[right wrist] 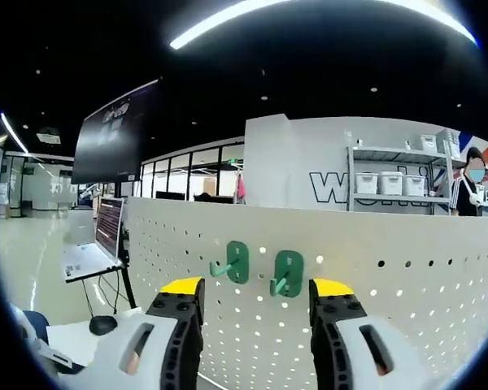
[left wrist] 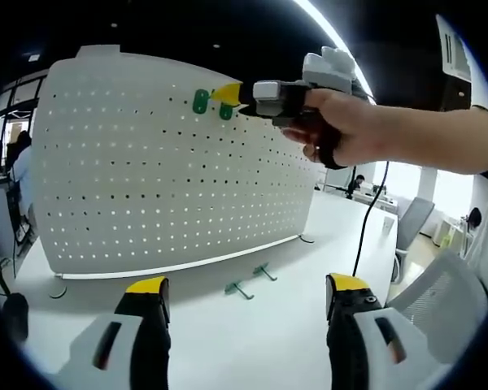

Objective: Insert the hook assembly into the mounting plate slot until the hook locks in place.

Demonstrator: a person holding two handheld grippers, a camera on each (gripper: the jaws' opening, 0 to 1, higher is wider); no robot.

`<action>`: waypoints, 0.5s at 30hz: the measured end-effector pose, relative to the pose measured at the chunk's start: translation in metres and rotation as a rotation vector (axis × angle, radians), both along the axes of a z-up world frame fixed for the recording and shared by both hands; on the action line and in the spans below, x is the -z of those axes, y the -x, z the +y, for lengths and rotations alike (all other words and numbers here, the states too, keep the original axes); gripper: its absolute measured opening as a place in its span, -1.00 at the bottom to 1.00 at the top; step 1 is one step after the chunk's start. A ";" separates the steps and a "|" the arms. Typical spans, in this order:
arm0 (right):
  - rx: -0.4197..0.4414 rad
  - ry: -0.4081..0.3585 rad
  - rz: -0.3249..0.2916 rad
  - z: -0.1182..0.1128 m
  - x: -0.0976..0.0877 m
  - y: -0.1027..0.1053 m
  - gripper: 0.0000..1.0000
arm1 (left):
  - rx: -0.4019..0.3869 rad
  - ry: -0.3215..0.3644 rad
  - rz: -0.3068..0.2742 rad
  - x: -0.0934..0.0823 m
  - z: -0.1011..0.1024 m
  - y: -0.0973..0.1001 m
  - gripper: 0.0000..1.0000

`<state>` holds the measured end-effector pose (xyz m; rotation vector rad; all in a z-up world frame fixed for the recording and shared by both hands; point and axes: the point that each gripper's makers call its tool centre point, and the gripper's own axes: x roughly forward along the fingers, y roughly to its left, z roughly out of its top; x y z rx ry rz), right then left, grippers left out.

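Note:
A white pegboard [left wrist: 146, 179] stands upright on a white table [left wrist: 252, 341]. Two green hooks [left wrist: 201, 101] [left wrist: 225, 111] hang side by side near its top edge. A hand holds my right gripper [left wrist: 228, 95] just in front of them, its yellow tips close to the right-hand hook. In the right gripper view the same mounted hooks [right wrist: 236, 262] [right wrist: 287, 273] sit close ahead, and my right gripper [right wrist: 257, 287] is open with nothing held. Two more green hooks [left wrist: 240, 288] [left wrist: 265, 271] lie on the table before the board. My left gripper [left wrist: 246, 284] is open low over the table.
A black cable [left wrist: 366, 227] hangs from the right gripper to the table. An office chair [left wrist: 439, 284] stands at the right. Past the board's left end are a laptop [right wrist: 85, 256] and a mouse [right wrist: 102, 325]. Shelves with white bins [right wrist: 390, 183] stand behind.

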<state>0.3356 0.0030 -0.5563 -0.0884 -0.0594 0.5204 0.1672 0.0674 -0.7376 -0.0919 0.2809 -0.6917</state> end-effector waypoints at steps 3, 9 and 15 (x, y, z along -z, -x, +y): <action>-0.055 0.025 -0.012 0.002 0.004 0.009 0.04 | 0.003 0.001 0.002 0.000 -0.001 0.000 0.62; -0.088 0.003 0.006 -0.011 0.016 0.020 0.09 | 0.007 -0.005 0.004 0.001 -0.003 0.001 0.62; -0.099 -0.005 0.018 -0.017 0.022 0.027 0.11 | 0.007 -0.006 0.007 0.001 -0.003 0.001 0.61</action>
